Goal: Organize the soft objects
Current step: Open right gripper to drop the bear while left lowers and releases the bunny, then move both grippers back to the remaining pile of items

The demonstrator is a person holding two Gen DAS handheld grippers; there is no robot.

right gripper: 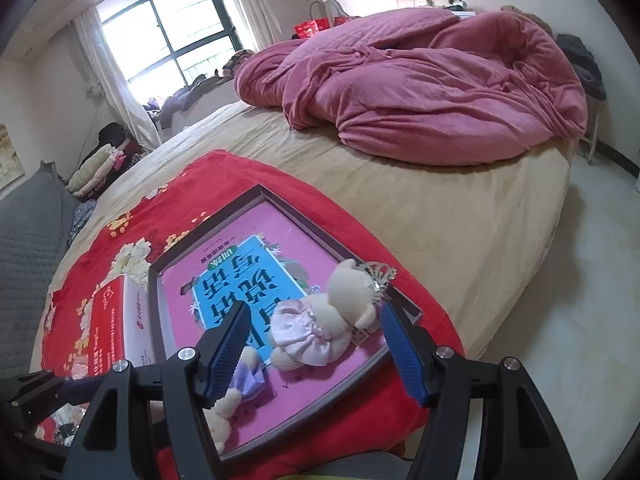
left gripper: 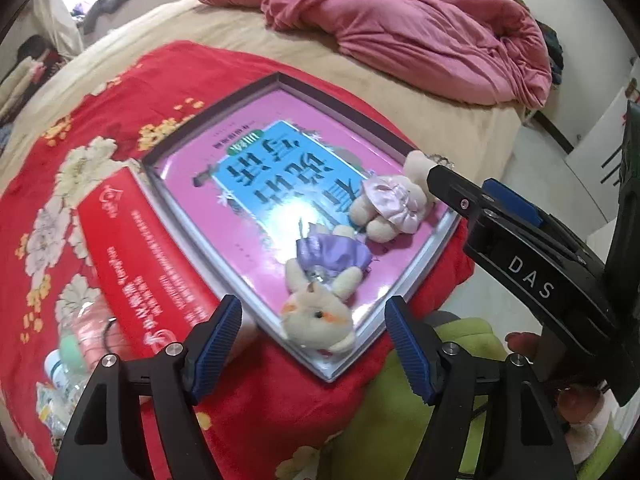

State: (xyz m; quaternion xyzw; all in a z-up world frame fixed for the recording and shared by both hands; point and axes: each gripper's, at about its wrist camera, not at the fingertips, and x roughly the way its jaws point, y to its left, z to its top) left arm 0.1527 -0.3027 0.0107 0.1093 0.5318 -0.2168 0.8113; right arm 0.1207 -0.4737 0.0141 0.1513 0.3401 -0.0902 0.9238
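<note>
Left wrist view: two plush toys are seen lying inside a shallow tray [left gripper: 416, 280] that holds a pink book [left gripper: 224, 208], set on a red floral blanket [left gripper: 100, 120] on the bed [left gripper: 440, 120]. The purple-dress plush [left gripper: 320, 280] lies at the tray's near corner, head toward the camera. The pink-dress plush [left gripper: 384, 204] lies against the tray's right edge, near the right corner.

The left gripper [left gripper: 314, 350] is held open above the purple-dress plush, nothing pressed between the pads. In the right wrist view the right gripper [right gripper: 316, 352] is also open, with the pink-dress plush [right gripper: 316, 332] framed between the jaws but not squeezed. Neither toy is gripped.

Progress, as judged: both soft toys appear placed in the tray, so this part looks done or nearly done. Whether more soft items are left cannot be told.

Edges and room: the tray's near corner sits close to the blanket's near edge, with a green fabric [left gripper: 460, 344] just below it. A red box [left gripper: 132, 248] touches the tray's left edge, and bottles [left gripper: 72, 352] crowd the near left. Open bed surface is available beyond the tray, up to the pink duvet [left gripper: 400, 28]. The right gripper is close to the left one, so crossing paths would be a risk.
</note>
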